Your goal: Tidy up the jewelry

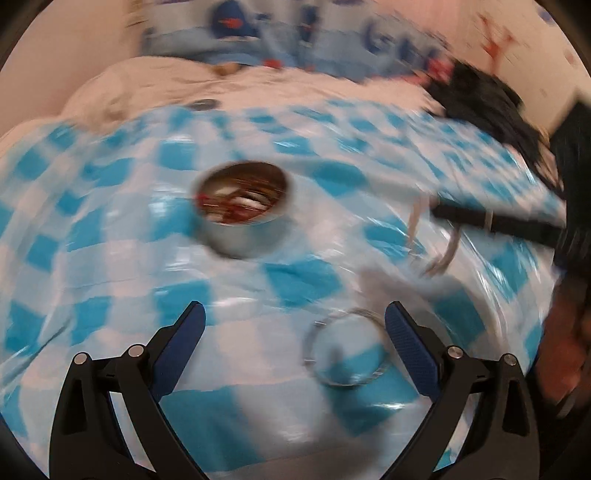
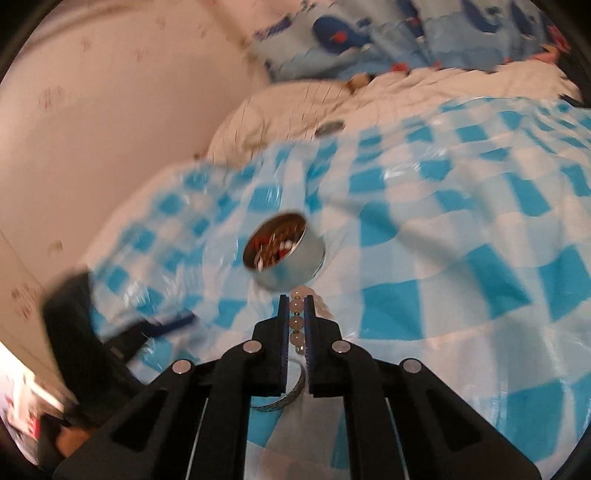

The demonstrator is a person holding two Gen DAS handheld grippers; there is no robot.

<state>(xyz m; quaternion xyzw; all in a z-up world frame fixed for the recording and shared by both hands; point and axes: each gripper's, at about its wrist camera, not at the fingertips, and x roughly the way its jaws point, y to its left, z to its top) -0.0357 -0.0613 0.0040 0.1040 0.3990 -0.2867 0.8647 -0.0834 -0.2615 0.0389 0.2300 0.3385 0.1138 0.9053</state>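
Note:
A round metal tin (image 1: 243, 210) holding several pieces of jewelry stands on the blue-and-white checked cloth (image 1: 110, 229). My left gripper (image 1: 295, 317) hovers open above the cloth, with a silver bangle (image 1: 347, 347) lying just inside its right finger. The right gripper (image 2: 296, 300) is shut on a pale bead bracelet (image 2: 295, 321), held just short of the tin (image 2: 284, 254). The bangle (image 2: 284, 400) shows below its fingers. In the left wrist view the right gripper (image 1: 439, 213) reaches in from the right, and the bracelet (image 1: 448, 251) dangles from it.
A cream blanket (image 1: 258, 88) and blue printed pillows (image 1: 236, 33) lie behind the cloth. A small round lid (image 1: 203, 105) rests on the blanket. Dark clothing (image 1: 480, 96) sits at the back right. A pale wall (image 2: 110, 110) borders the bed's far side.

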